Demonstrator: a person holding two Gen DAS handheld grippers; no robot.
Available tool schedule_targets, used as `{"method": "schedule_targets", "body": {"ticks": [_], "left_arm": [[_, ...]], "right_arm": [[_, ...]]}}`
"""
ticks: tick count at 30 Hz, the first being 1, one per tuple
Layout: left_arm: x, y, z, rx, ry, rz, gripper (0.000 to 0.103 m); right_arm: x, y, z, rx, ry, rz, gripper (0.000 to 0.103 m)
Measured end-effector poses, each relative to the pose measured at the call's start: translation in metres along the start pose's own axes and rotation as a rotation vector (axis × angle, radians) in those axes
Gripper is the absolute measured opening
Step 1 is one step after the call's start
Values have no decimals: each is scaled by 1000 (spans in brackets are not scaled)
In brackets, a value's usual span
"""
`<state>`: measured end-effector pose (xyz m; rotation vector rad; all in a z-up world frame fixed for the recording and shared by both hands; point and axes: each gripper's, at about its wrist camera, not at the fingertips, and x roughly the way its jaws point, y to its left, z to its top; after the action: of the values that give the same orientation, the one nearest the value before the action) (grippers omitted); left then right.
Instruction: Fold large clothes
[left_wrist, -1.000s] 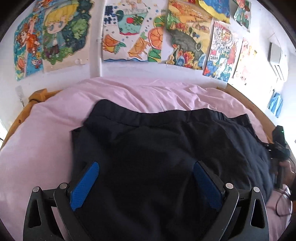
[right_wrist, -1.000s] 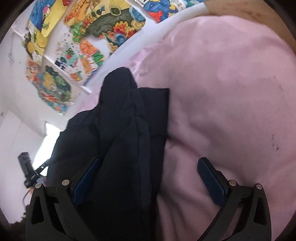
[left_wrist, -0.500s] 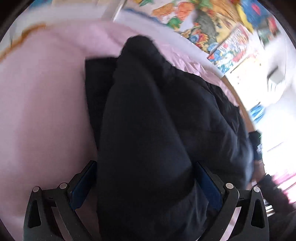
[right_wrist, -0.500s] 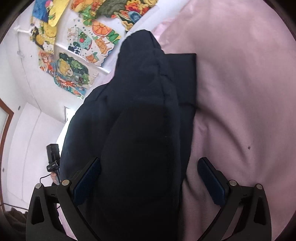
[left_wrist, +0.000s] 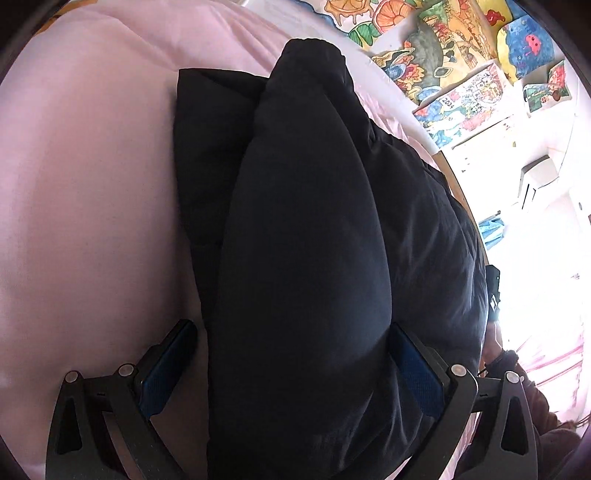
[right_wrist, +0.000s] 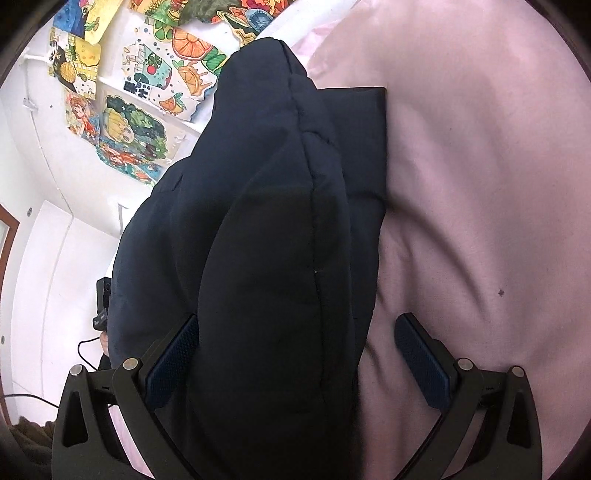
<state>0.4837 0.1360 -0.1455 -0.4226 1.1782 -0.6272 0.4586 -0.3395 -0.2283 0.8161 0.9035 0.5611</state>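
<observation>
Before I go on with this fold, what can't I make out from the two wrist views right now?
- Left wrist view: the dark garment bulges between the fingers; its near end is cut off by the bottom edge, so the grip is unclear.
- Right wrist view: the garment covers the left finger's inner side; contact is hidden.
- Both views: the layers underneath on the pink bedsheet are hidden by the top fold.

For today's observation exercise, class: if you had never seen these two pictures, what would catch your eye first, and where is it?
A bulky dark navy garment fills the middle of both views, draped in a thick fold between the wide-open jaws of the left gripper and right gripper. Under it spreads a pale pink bedsheet. Bright hand-drawn pictures cover the white wall behind the bed.
</observation>
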Motion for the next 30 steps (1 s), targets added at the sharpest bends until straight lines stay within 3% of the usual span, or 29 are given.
{"method": "schedule_targets", "body": {"ticks": [8,9,13,19,22,26,30], "left_arm": [[4,-4,-5,14,-7,-10,100],[4,-5,-5,11,-11,-16,92],[4,-10,-4,-7,-37,1,82],[1,-17,-5,-37,-68,62,64],[-3,-24,-4,-50,-87,114,52],[-10,-51,-7,-23,-106,245,33],[-21,-95,-7,56,-135,378,23]], "right_arm": [[-2,7,-6,-24,-8,-48,102],[-3,8,-6,-21,-7,-46,99],[-5,4,-9,22,-4,11,78],[-2,11,-12,36,-20,-4,64],[-3,16,-14,19,-29,-39,59],[-9,35,-12,-37,-43,-108,48],[-24,62,-14,-107,-70,-182,31]]}}
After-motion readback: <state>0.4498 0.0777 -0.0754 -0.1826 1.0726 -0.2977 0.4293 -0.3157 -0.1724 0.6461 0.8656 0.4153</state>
